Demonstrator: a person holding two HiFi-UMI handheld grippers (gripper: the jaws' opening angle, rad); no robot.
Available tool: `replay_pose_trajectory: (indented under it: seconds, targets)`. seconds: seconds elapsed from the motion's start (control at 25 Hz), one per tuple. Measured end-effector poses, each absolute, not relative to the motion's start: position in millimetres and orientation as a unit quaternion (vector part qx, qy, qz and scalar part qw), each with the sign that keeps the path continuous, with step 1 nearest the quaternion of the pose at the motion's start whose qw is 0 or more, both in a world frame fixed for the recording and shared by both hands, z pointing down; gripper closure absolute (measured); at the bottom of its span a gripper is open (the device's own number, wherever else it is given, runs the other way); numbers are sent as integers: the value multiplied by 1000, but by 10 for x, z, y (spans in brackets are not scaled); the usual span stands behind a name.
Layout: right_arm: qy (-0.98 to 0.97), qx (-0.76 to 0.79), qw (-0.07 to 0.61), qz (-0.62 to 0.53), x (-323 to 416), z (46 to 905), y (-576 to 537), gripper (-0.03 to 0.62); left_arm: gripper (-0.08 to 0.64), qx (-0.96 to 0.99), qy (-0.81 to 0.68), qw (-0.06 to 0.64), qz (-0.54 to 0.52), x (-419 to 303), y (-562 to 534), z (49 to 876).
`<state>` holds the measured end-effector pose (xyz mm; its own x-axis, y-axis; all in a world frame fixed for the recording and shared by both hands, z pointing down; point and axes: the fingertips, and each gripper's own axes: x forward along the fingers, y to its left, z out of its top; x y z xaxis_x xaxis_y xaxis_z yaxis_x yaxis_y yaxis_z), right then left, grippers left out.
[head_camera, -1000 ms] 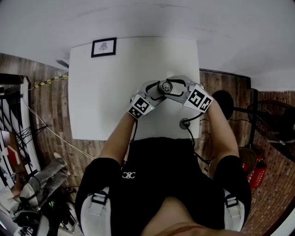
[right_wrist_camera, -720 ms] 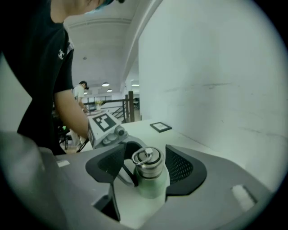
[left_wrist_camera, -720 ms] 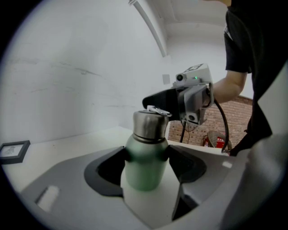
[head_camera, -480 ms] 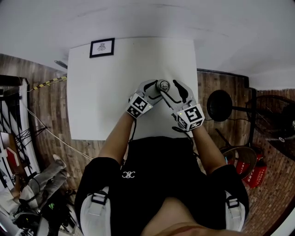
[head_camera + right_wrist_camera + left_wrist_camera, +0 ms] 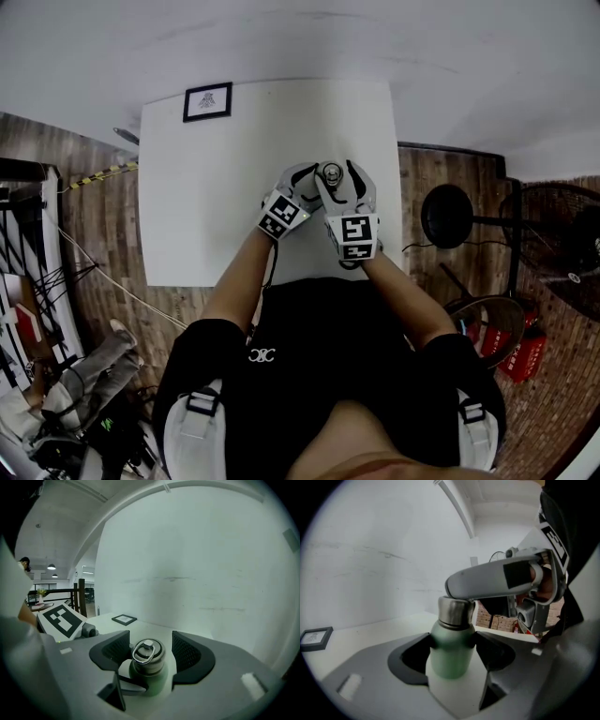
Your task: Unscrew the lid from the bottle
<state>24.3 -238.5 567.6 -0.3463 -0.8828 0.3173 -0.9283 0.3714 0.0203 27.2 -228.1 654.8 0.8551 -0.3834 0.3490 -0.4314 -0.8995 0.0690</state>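
A green bottle (image 5: 451,651) with a steel lid (image 5: 454,611) stands upright on the white table (image 5: 216,206). My left gripper (image 5: 452,652) is shut on the bottle's body, both pads against its sides. My right gripper (image 5: 150,652) reaches over the top, its jaws on either side of the ringed lid (image 5: 147,654); a gap shows beside the right pad, so it is open. In the head view both grippers meet at the bottle (image 5: 331,173) near the table's right front, left gripper (image 5: 314,183) from the left, right gripper (image 5: 336,183) from the near side.
A small framed marker card (image 5: 209,99) lies at the table's far left corner. A black round stand base (image 5: 445,214) and a fan (image 5: 562,253) stand on the wooden floor to the right. A white wall lies beyond the table.
My right gripper has swung round the lid from the bottle's right side to its near side, its marker cube now in front of the person. The left gripper and the bottle have stayed put.
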Motion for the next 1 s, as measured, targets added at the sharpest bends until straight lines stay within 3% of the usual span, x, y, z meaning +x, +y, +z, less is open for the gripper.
replay_pose_trajectory:
  seconds: [0.44,0.76,1.0]
  targets:
    - [-845,498,167,101,180,5824,-2439,348,200,961,-211,74,164,250,-2314,6568]
    - [-941,267,202,50,55,5875,-2420,347,199,963,-206,81,152,213,-2348,6579]
    - [-957,102,273,8,64,5945,-2337,348,199,965,-197,73,155,231,-2337,6585]
